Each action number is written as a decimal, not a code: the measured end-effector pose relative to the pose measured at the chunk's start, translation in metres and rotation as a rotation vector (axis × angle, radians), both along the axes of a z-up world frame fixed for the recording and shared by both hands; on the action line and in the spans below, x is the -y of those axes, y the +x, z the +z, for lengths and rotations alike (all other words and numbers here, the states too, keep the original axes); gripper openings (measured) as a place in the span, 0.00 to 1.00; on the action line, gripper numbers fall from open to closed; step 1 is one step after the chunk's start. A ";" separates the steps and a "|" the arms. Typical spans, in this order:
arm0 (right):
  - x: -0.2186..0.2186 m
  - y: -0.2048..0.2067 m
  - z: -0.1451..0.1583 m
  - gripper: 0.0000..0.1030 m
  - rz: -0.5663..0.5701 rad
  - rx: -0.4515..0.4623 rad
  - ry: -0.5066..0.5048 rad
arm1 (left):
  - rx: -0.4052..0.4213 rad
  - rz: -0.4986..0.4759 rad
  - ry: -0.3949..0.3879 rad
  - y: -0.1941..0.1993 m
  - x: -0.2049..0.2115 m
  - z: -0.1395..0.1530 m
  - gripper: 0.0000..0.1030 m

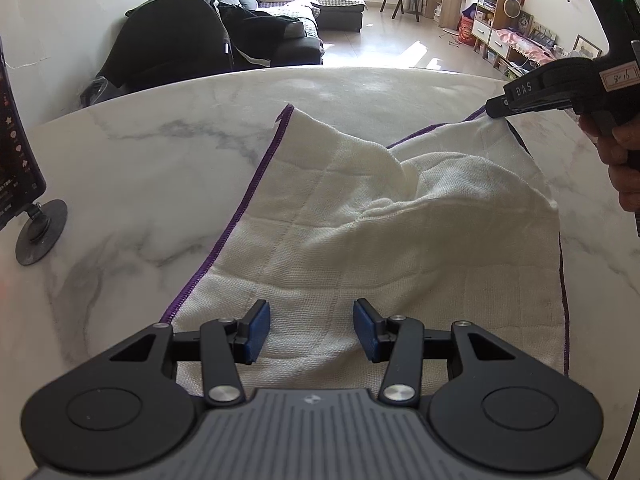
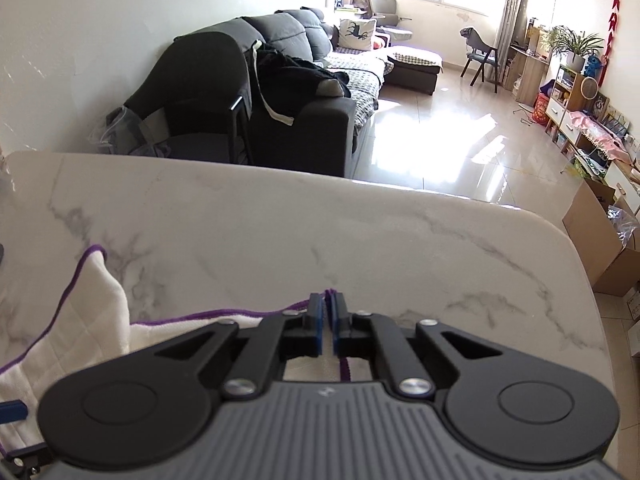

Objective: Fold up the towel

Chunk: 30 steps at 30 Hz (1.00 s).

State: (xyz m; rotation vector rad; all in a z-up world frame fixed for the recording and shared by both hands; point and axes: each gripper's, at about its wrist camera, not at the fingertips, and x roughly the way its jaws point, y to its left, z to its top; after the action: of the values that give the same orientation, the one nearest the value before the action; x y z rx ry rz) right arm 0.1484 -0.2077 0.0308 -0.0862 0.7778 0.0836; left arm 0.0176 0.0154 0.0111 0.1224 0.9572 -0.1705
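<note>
Two grippers | right gripper (image 2: 329,314) pinches towel (image 1: 360,216) corner | near edge hidden

Waffle-weave cloth towel (image 1: 360,216) (matt) on glossy marble table (image 1: 140,184).

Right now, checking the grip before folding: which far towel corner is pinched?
The far right corner, lifted between the right gripper's shut fingers; the far left corner lies free on the table.

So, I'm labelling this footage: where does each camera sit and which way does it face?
Left wrist: sits on the left gripper, open over the towel; the hand holding the right gripper shows.
Right wrist: sits on the right gripper, shut on the towel's purple-edged corner, facing the sofa.
Shared: towel, marble table, sofa.
</note>
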 end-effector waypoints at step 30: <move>0.047 0.019 -0.019 0.31 -0.184 -0.064 0.063 | 0.021 0.033 0.027 0.082 -0.007 0.026 0.51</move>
State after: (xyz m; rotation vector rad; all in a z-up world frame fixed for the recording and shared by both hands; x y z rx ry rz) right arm 0.1675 -0.2552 0.0121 0.0478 0.8427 -0.0637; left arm 0.0994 0.0220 0.0371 0.1325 0.9405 -0.1257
